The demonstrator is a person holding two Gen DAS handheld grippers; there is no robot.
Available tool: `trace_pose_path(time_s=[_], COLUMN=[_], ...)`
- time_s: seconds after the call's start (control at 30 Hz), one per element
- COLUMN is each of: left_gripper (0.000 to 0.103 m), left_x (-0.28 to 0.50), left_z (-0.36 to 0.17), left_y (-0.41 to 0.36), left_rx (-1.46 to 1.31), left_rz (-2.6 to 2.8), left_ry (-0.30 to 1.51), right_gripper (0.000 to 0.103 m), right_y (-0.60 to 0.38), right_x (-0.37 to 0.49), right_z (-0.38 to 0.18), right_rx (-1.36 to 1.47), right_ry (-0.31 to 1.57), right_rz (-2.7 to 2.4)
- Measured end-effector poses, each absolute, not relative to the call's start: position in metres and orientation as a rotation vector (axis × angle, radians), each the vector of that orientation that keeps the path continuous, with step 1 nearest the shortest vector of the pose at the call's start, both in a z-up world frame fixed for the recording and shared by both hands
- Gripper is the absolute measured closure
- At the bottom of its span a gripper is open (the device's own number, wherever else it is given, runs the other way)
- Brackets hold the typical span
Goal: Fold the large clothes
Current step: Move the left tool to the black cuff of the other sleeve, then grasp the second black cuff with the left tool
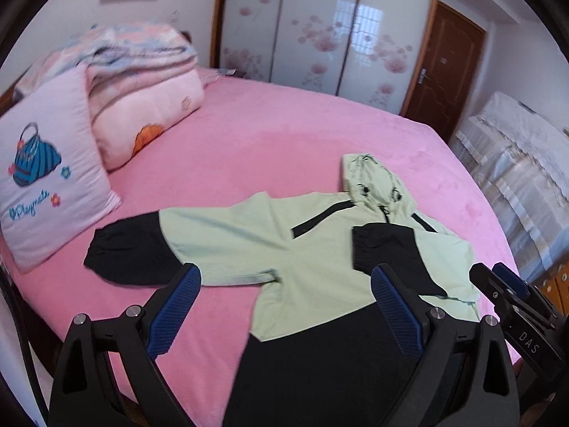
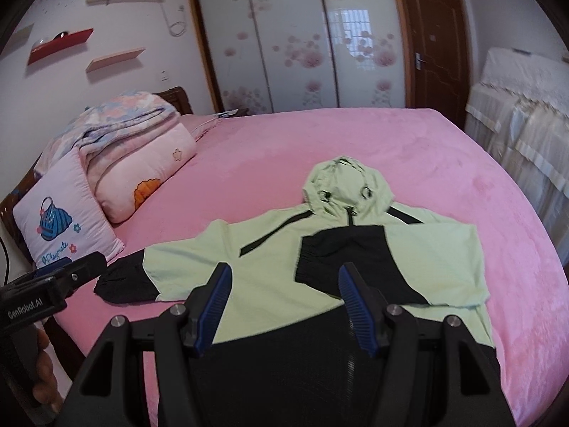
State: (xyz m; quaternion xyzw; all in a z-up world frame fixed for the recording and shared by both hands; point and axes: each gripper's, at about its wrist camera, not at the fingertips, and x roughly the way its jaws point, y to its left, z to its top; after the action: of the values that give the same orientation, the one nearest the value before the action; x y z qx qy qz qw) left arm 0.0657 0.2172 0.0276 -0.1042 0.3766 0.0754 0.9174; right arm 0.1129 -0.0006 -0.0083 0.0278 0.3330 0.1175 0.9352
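Observation:
A light green and black hooded jacket lies flat on the pink bed, also in the right wrist view. Its right sleeve is folded across the chest, black cuff toward the middle. Its left sleeve stretches out to the left, black cuff at the end. The hood points away from me. My left gripper is open and empty above the jacket's lower part. My right gripper is open and empty above the hem. The right gripper also shows at the left view's right edge.
A white embroidered pillow and a stack of folded quilts lie at the bed's left end. The pink bedsheet spreads beyond the jacket. A wardrobe, a brown door and covered furniture stand behind and right.

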Motion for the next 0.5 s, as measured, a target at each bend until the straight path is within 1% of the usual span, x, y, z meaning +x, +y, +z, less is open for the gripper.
trace_pose_path(time_s=[0.13,0.23,0.37,0.5], left_gripper=[0.007,0.007,0.007,0.007], left_x=[0.075,0.081,0.091,0.099], left_z=[0.023,0.008,-0.040,-0.094], left_y=[0.280,0.334,0.413,0.465], left_rx=[-0.227,-0.246,-0.385,-0.528], left_rz=[0.207,0.262,0.300,0.305], left_ry=[0.785,0.806,0.885,0.942], right_gripper=[0.040,0.040,0.040,0.040], right_y=[0.040,0.072,0.115,0.155], right_x=[0.137,0.157,0.185,0.212], right_z=[-0.018,-0.030,-0.054,-0.087], right_rx=[0.012,-0.030,-0.079,-0.164], right_ry=[0.696,0.709,0.736,0.759], right_rz=[0.276,0.299,0.335,0.353])
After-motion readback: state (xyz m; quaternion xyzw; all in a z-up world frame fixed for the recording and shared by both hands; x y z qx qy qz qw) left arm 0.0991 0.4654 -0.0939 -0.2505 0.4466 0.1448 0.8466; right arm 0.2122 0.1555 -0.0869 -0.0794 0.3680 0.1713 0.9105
